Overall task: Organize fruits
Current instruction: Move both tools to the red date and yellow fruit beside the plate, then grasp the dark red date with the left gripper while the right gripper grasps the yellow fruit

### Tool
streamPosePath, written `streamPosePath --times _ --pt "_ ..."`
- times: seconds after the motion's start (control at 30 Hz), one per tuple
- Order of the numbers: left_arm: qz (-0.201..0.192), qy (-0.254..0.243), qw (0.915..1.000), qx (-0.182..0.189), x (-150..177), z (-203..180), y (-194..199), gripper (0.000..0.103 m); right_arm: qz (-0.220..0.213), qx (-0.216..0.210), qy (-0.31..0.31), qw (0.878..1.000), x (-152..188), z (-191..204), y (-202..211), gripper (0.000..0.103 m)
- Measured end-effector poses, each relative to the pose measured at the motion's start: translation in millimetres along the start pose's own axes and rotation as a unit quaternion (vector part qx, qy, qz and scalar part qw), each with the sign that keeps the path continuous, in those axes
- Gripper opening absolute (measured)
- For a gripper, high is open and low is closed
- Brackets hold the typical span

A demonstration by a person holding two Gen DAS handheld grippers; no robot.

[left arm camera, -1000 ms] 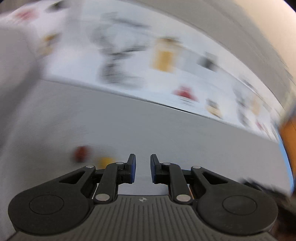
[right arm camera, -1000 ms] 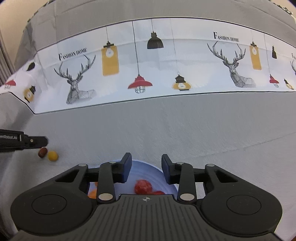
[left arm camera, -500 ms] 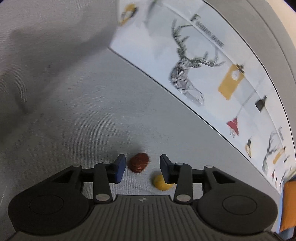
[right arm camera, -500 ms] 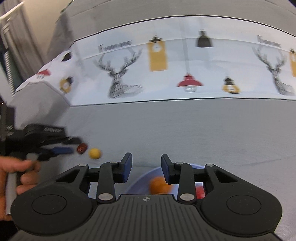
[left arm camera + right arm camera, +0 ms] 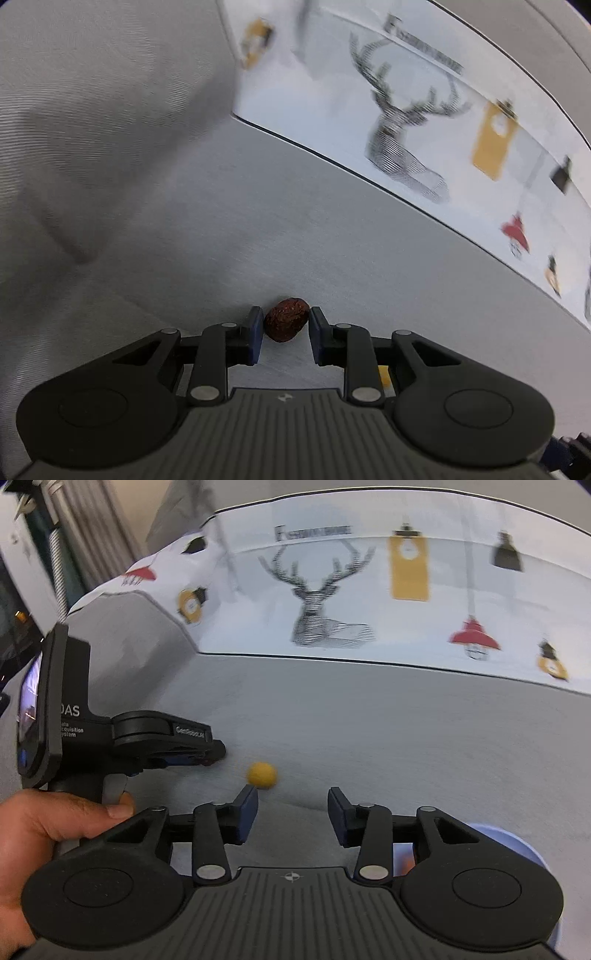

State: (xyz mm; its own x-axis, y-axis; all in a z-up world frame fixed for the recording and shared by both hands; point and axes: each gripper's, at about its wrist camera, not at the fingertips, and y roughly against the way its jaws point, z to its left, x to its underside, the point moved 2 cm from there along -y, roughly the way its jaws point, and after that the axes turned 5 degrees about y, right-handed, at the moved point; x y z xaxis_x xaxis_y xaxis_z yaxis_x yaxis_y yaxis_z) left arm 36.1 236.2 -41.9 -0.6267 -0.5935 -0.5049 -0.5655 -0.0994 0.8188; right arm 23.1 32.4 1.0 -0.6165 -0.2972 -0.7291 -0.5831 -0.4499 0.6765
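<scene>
Grey cloth (image 5: 369,738); blue bowl (image 5: 517,845) with orange fruit (image 5: 404,864); left jaws closed on date (image 5: 286,319), right jaws opening, empty.

Grey cloth (image 5: 388,738) open right of yellow fruit (image 5: 262,774); left hand-held gripper (image 5: 207,751) blocks left approach.

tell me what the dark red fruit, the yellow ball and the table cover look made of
Dark red fruit: wrinkled, matte, leathery skin, like a dried date; real or fake is unclear. Yellow ball: smooth, matte, evenly coloured, possibly plastic or foam; blur hides detail. Table cover: woven grey cloth with fine thread lines, soft folds and a printed white band.
</scene>
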Motion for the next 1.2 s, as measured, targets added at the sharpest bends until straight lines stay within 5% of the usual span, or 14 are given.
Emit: streamPosePath --times 0.3,0.67,0.83,0.87,1.2 --pt "-0.001 0.015 0.9995 -0.029 -4.6 10.2 3.0 0.029 0.006 0.012 0.056 0.998 -11.7 25.9 -46.3 0.051" --pt "0.012 0.002 0.9994 -0.033 -4.4 3.7 -4.0 0.029 0.032 0.029 0.053 0.998 -6.0 25.6 -82.0 0.052" --pt "0.009 -0.003 0.9992 -0.038 -3.7 1.7 -4.0 0.026 0.036 0.029 0.061 0.997 -3.6 26.4 -87.3 0.037" --pt "0.008 -0.004 0.9992 -0.039 -4.0 1.8 -3.3 0.026 0.035 0.024 0.058 0.997 -3.6 25.5 -86.9 0.025" --pt "0.021 -0.019 0.9985 -0.047 -6.6 -3.7 -0.5 0.026 0.022 0.03 0.043 0.998 -5.5 20.4 -78.4 0.024"
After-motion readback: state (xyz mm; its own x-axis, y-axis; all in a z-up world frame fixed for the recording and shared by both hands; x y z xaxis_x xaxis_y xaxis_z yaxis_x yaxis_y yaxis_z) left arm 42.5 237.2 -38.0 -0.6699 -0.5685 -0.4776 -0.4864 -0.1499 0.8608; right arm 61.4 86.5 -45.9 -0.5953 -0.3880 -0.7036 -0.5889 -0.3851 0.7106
